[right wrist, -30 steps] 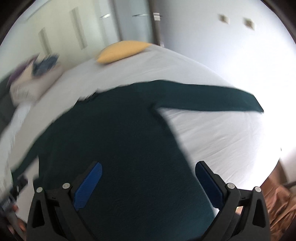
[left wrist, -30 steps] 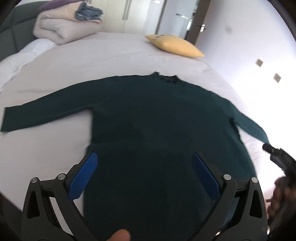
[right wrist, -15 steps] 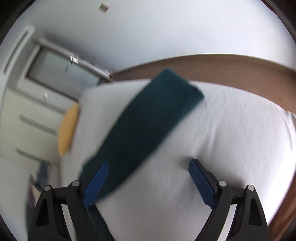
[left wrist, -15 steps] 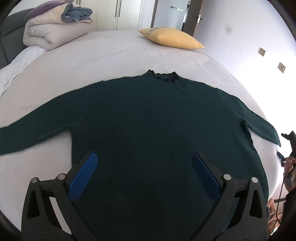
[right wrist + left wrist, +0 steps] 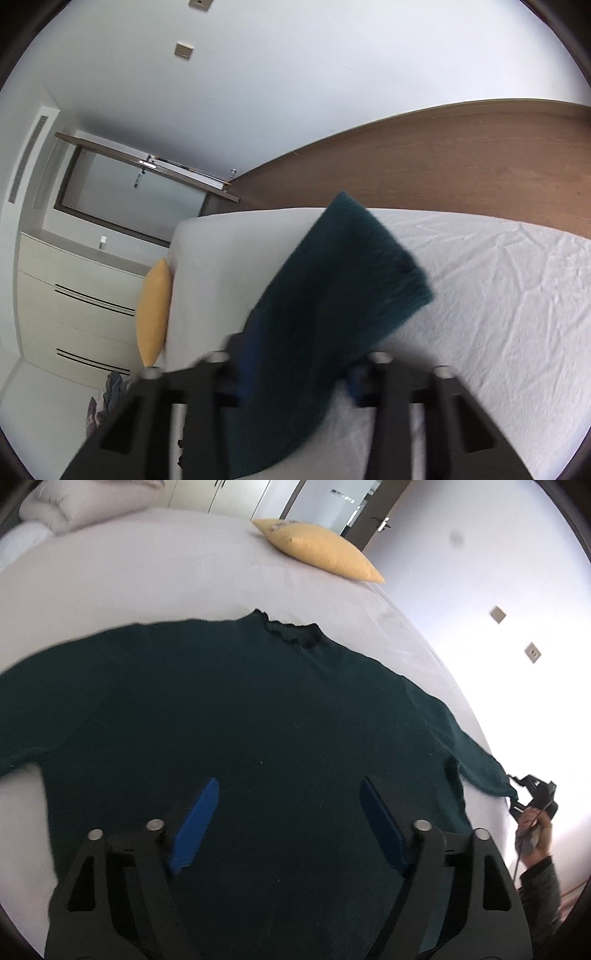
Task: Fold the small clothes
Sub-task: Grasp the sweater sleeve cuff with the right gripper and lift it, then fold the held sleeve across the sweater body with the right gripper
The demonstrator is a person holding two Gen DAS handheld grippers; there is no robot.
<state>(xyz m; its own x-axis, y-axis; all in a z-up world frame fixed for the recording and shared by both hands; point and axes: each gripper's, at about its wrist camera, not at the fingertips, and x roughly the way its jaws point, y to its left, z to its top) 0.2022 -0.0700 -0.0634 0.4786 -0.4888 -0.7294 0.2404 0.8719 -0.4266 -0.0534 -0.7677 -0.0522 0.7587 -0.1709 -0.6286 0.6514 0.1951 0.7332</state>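
Right gripper (image 5: 295, 373) closing narrow around the soft, limp sweater (image 5: 240, 738) sleeve cuff (image 5: 354, 266) (light, floppy), left gripper (image 5: 288, 827) half-wide, closing, empty above the hem.

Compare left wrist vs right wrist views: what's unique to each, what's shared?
Left wrist only: the collar and torso spread flat under the open left gripper, whose jaws have just been closing; a duvet; a hand holding the right gripper.
Right wrist only: floor, drawers, the cuff close up, the sleeve between that gripper's just-closing jaws.
Both: green sweater, yellow pillow, bed, door.
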